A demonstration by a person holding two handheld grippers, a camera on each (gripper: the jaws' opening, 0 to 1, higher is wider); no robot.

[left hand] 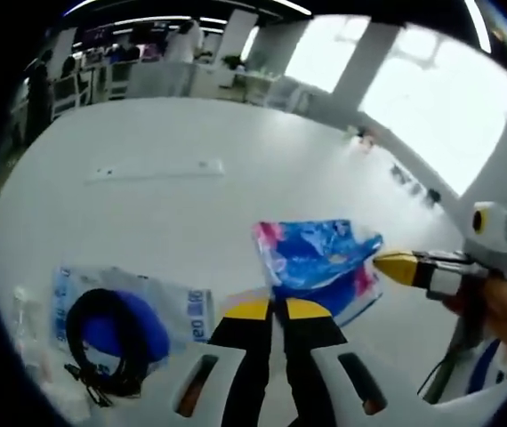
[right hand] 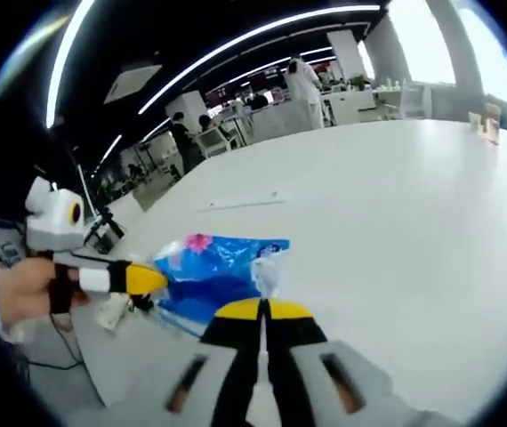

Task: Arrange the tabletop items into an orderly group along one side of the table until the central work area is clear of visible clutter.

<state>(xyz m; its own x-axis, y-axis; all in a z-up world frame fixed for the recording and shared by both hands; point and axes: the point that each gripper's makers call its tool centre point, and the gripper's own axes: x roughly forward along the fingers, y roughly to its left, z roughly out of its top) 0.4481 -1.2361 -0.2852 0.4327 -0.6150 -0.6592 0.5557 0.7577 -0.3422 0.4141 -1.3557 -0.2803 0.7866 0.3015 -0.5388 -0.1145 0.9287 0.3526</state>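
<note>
The blue plastic packet (left hand: 317, 265) lies on the white counter (left hand: 173, 222) just ahead of both grippers. The right gripper (left hand: 387, 264), jaws together, is nearest, its tip at the packet's edge; the left gripper (left hand: 271, 309) is also closed.

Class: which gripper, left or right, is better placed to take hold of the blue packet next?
Probably the right gripper: in the left gripper view its yellow tip already sits at the blue packet edge. The left gripper points just beside it, shut.
</note>
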